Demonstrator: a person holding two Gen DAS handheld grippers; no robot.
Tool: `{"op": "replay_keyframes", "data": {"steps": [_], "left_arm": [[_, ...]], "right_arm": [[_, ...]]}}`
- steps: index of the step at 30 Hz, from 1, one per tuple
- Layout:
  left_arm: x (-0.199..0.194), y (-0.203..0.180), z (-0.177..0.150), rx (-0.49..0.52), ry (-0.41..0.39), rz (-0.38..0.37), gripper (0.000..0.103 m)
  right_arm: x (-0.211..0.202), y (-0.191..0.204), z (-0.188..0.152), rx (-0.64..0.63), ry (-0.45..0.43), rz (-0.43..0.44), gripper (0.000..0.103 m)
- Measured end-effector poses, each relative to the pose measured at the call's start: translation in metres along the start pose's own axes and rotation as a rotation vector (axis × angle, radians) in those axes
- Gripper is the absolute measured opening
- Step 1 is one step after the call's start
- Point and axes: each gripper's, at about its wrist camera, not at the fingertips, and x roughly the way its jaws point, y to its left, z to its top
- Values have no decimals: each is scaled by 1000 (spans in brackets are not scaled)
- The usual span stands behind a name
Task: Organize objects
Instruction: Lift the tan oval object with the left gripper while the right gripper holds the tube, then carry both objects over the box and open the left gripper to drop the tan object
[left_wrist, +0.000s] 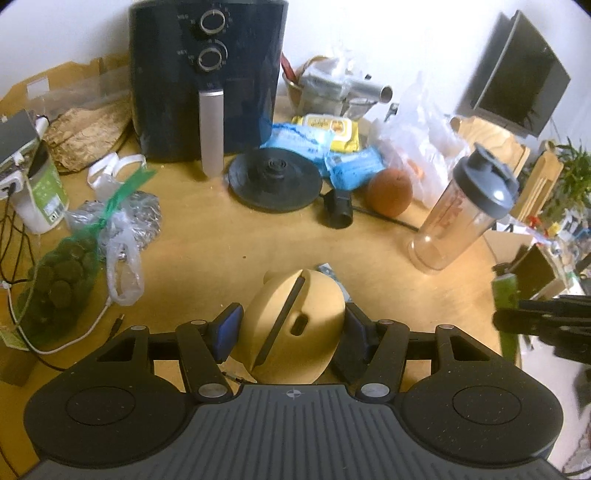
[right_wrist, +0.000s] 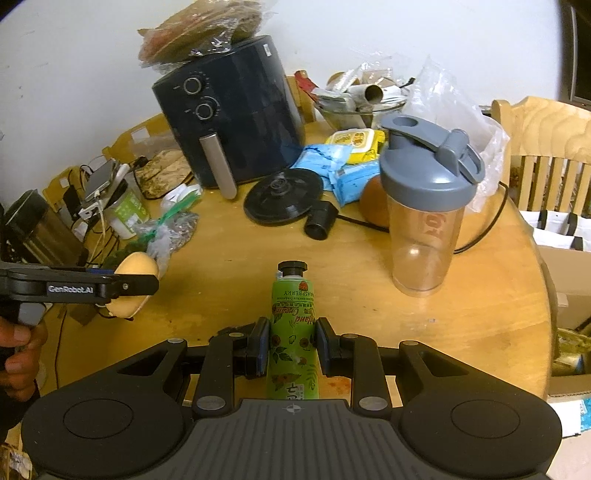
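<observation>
Left claw (left_wrist: 291, 328): closed on a rounded beige object with a dark slot (left_wrist: 295, 325), pads pressing both flanks; object held clear above the tabletop (left_wrist: 221, 251). Same claw seen from the side in the right wrist view (right_wrist: 122, 286), gripped by a person's hand (right_wrist: 18, 350) at the frame's left edge, beige object (right_wrist: 135, 266) bulging above and below the fingers.

Right claw (right_wrist: 291, 345): closed narrowly on a green hand-cream tube (right_wrist: 293, 332), blue pads against both sides, black cap pointing away from the camera. Tube and claw also at the right edge of the left wrist view (left_wrist: 504, 295).

Beyond the claws, on the round wooden tabletop:
- Clear shaker bottle with grey lid (right_wrist: 424, 206), upright, right of centre.
- Orange-brown fruit (right_wrist: 373, 206) just behind the shaker, partly hidden by it.
- Black kettle base (left_wrist: 275, 179) with cord and black plug (left_wrist: 338, 210), at centre.
- Blue wipe packs (left_wrist: 321, 147) and yellow pack (left_wrist: 332, 131) behind the base.
- Dark air fryer (left_wrist: 207, 77) against the wall, bagged flatbread (right_wrist: 207, 29) on top.
- Green net bag of dark round items (left_wrist: 59, 284) at left, crumpled plastic bags (left_wrist: 122, 236) beside it.
- Glass bowl of clutter (right_wrist: 354, 107) at rear.
- Wooden chair (right_wrist: 546, 147) beside the tabletop at right.
</observation>
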Motion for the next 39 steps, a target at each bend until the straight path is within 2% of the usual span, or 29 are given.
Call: {"op": "replay_keyframes", "data": {"steps": [7,11,19,29,39], "left_arm": [[-28,-8,-5,-3,-38,-3,58],[-42,-14,-10,6,-44,19,58],[-62,-20,-25,9,-49,16,58],[-75,-23,-47,-61,-20,-10,58],[-66,-43,-75,-126,56,-21,58]], "right_arm": [[-5,12,-4,-15,-3,19,29],[-9,17,-7,-16,-7,28,29],[-18,24,-16,-17,-10,41,29],[-16,28,-22,-42,9,76,29],[-16,20,-21,-82,48,126,29]]}}
